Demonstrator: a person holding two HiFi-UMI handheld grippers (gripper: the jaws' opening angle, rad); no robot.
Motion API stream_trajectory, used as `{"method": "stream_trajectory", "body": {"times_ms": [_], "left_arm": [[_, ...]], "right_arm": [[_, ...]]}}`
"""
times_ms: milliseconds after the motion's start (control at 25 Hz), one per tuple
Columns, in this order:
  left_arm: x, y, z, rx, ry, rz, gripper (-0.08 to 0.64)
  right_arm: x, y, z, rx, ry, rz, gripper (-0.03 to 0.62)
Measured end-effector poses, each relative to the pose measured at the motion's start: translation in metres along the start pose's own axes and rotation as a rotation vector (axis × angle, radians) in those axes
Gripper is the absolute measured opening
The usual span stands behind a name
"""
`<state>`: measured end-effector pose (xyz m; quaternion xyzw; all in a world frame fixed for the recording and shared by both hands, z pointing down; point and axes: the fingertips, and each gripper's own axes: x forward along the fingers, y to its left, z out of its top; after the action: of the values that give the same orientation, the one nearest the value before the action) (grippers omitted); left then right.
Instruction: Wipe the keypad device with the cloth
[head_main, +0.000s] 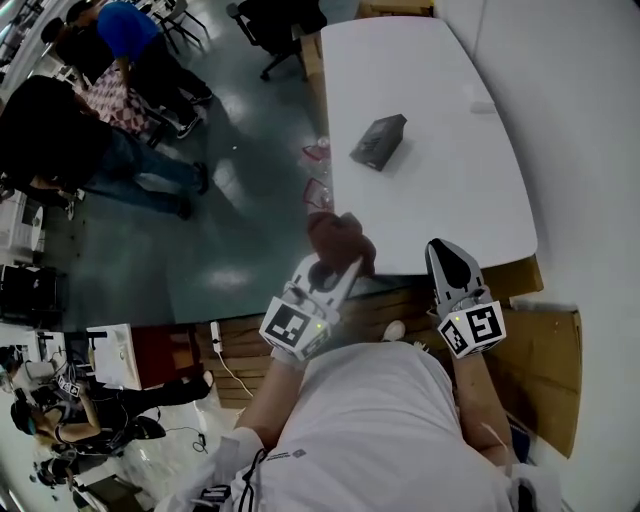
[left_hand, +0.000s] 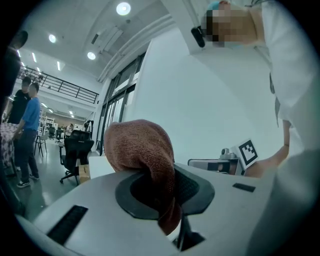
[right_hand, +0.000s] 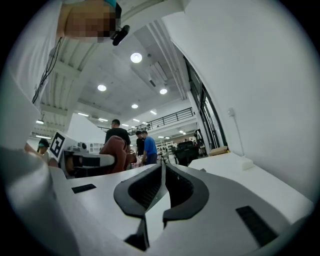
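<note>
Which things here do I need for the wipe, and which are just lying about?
Job: brown cloth, clamped in left gripper; keypad device on the white table.
Lying about: white block on the table; office chair; cardboard box beside the table.

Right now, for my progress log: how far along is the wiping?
Done: left tool shut on the cloth. In hand: cloth held by the table's near edge; right tool shut, empty. Left: keypad device lies farther up, apart from the cloth, not yet wiped.
</note>
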<state>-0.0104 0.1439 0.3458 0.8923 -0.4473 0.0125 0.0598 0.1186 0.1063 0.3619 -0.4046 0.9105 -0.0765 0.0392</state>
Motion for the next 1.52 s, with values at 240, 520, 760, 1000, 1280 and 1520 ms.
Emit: {"method": "stream_trajectory", "body": {"times_ms": [240, 520, 760, 1000, 1280, 1520], "left_arm": [[-0.005, 0.018, -0.019, -0.018, 0.041, 0.030, 0.052], [0.001, 0.050, -0.027, -0.055, 0.047, 0.007, 0.052], [0.002, 0.084, -0.022, -0.066, 0.037, 0.007, 0.052], [0.003, 0.124, -0.025, -0.069, 0.042, 0.020, 0.052], [0.004, 0.164, -0.032, -0.067, 0.066, 0.009, 0.052], [0.011, 0.182, -0.038, -0.091, 0.093, 0.020, 0.052]], "right_arm": [[0.017, -0.005, -0.018, 0.055, 0.049, -0.001, 0.038], [0.048, -0.007, -0.025, 0.055, 0.078, -0.024, 0.038], [0.078, 0.000, -0.024, 0.037, 0.100, -0.031, 0.038], [0.116, 0.002, -0.029, 0.033, 0.122, -0.027, 0.038], [0.149, 0.001, -0.033, 0.020, 0.134, -0.054, 0.038], [0.167, -0.010, -0.038, -0.009, 0.183, -0.035, 0.038]]}}
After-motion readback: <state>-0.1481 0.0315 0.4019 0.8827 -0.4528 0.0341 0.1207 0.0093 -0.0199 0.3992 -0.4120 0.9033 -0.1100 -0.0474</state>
